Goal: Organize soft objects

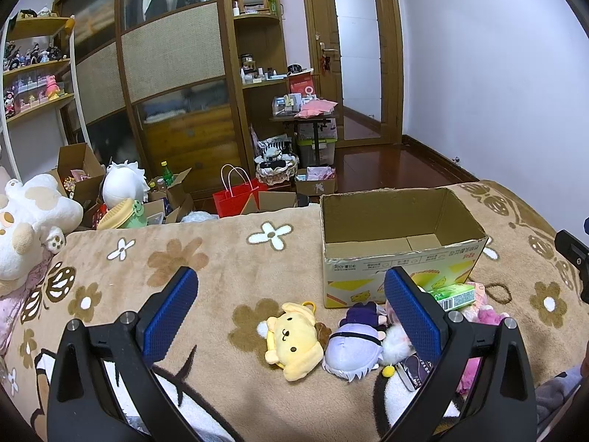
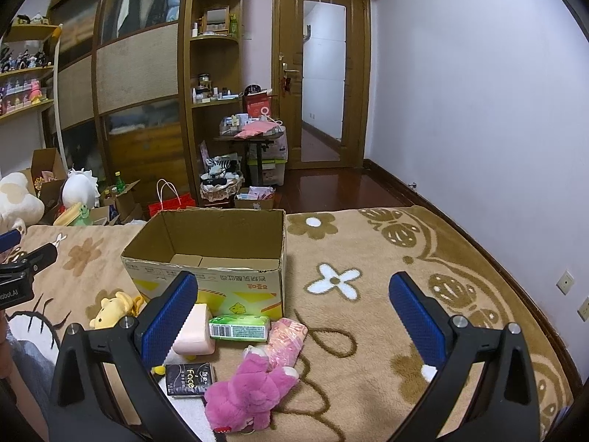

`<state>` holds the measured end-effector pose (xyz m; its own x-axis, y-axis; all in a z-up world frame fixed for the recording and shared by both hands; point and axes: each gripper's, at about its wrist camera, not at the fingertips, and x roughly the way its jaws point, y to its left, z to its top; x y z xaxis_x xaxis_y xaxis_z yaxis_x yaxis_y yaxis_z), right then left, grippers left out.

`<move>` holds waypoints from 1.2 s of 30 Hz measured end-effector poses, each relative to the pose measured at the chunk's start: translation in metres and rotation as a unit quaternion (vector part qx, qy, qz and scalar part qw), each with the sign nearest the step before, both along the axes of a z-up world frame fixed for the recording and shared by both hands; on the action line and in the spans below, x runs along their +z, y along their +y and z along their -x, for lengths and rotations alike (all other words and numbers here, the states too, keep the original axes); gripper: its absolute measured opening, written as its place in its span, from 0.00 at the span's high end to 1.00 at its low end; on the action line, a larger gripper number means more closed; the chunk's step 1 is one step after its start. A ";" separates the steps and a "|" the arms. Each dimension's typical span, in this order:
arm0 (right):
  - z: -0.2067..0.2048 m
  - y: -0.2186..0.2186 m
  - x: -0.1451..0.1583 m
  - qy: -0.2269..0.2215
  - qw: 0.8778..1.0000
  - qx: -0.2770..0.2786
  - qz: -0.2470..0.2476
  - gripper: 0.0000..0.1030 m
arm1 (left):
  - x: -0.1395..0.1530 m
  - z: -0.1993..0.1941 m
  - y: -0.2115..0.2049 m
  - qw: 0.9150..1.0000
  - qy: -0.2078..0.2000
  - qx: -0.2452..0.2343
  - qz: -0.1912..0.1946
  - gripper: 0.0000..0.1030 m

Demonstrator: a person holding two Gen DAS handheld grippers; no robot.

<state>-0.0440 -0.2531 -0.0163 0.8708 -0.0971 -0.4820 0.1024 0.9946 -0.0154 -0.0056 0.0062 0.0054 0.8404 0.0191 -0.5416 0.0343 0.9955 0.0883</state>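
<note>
An open, empty cardboard box (image 1: 401,254) stands on the flowered blanket; it also shows in the right wrist view (image 2: 210,258). In front of it lie a yellow dog plush (image 1: 292,340), a lilac-haired doll (image 1: 355,346), a green tissue pack (image 2: 239,328), a pink pack (image 2: 193,331), a black "Face" pack (image 2: 189,377), a pink patterned pouch (image 2: 285,340) and a magenta bear plush (image 2: 246,394). My left gripper (image 1: 291,316) is open and empty above the yellow plush. My right gripper (image 2: 292,318) is open and empty above the pouch.
The brown blanket (image 2: 368,294) covers the bed, its edge at the right. A big white plush (image 1: 25,228) lies at the far left. Beyond the bed are boxes, a red bag (image 1: 235,199), a wardrobe and a door.
</note>
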 end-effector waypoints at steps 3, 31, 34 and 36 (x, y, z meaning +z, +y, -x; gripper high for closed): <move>0.000 0.002 0.000 0.002 1.000 0.000 0.002 0.00 | -0.001 0.000 0.000 1.000 -0.001 0.001 0.000 0.03; -0.001 0.006 -0.004 0.005 1.000 0.003 0.002 0.00 | -0.006 0.000 0.004 1.000 0.013 0.012 0.003 0.03; -0.001 0.008 -0.006 0.013 1.000 0.004 -0.001 0.00 | -0.008 -0.011 0.004 0.999 0.033 0.014 0.005 0.02; -0.004 0.008 -0.009 0.027 1.000 0.005 -0.005 0.00 | -0.011 -0.017 0.008 0.999 0.050 0.021 0.008 0.03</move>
<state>-0.0403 -0.2452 -0.0252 0.8446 -0.0834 -0.5288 0.0920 0.9957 -0.0100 0.0113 0.0140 -0.0061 0.7811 0.0433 -0.6229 0.0003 0.9976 0.0697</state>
